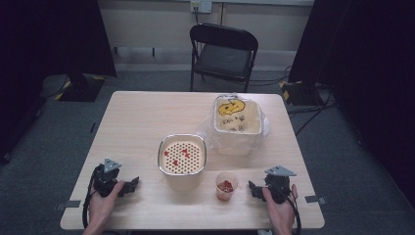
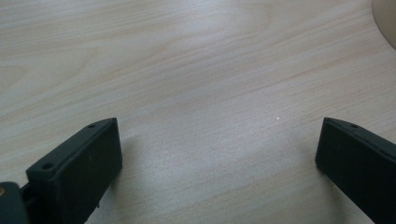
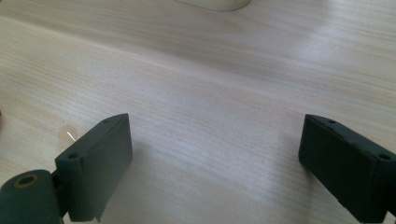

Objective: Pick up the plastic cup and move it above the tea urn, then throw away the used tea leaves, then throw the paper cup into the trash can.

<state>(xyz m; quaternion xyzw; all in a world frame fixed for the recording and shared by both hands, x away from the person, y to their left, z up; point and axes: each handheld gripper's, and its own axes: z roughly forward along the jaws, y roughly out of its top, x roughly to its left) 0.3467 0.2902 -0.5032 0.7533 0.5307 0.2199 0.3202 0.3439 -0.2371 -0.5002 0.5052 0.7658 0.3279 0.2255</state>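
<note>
Table: pale rectangular wood-grain tabletop [image 1: 147, 117], smooth and matte, under both claws.
Tub: square cream plastic tub [image 1: 237, 120] lined with crinkled clear film, yellow mark inside, well beyond the right claw.
Strainer: rounded-square metal-rimmed basin [image 1: 181, 154] with a dotted perforated insert and red bits, between the claws, farther out.
Cup: small clear plastic cup [image 1: 226, 186] holding red pieces, just left of the right claw.
Left claw: left black gripper [image 2: 217, 154], flat blocky jaws spread wide, empty.
Right claw: right black gripper [image 3: 215, 158], jaws likewise parted, empty.
</note>
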